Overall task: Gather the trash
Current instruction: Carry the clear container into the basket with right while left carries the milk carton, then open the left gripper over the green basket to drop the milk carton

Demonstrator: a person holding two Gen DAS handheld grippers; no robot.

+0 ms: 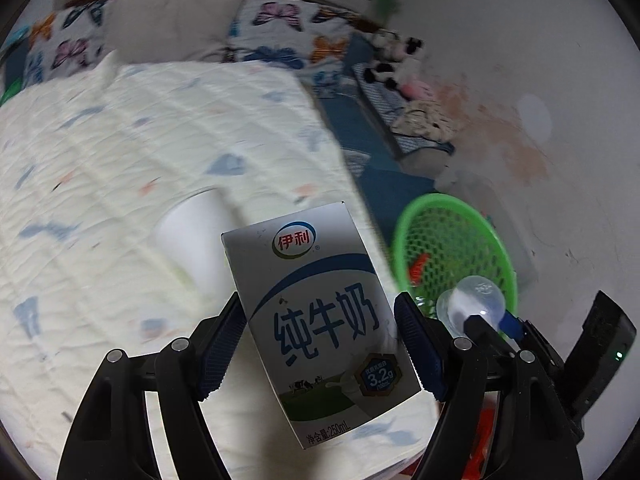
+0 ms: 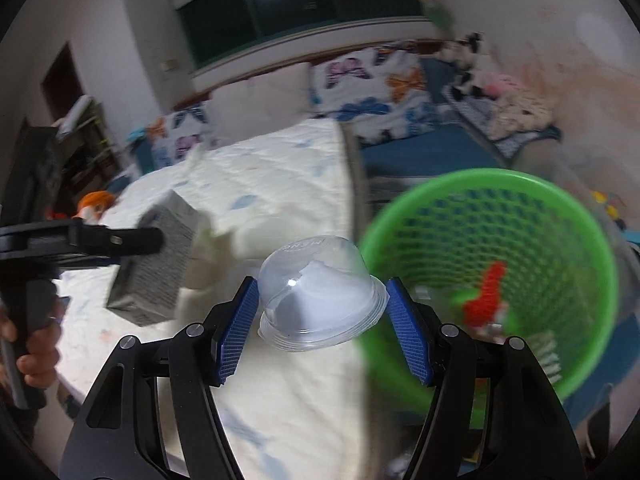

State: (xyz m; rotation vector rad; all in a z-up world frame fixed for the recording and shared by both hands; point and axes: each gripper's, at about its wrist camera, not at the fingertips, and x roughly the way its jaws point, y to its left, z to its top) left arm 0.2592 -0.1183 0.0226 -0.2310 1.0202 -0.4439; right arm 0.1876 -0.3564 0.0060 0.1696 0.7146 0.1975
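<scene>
Left gripper [image 1: 320, 344] clamps the milk carton [image 1: 320, 320], right gripper [image 2: 320, 328] grips a clear plastic lid [image 2: 320, 300], green basket [image 2: 492, 188] sitting right.

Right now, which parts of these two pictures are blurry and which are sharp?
Left wrist view: the blue-and-white milk carton in the left gripper is sharp; the quilted white bedspread and white paper cup are smeared. Right wrist view: the clear plastic dome lid is fairly sharp; the green mesh basket is blurred.
</scene>
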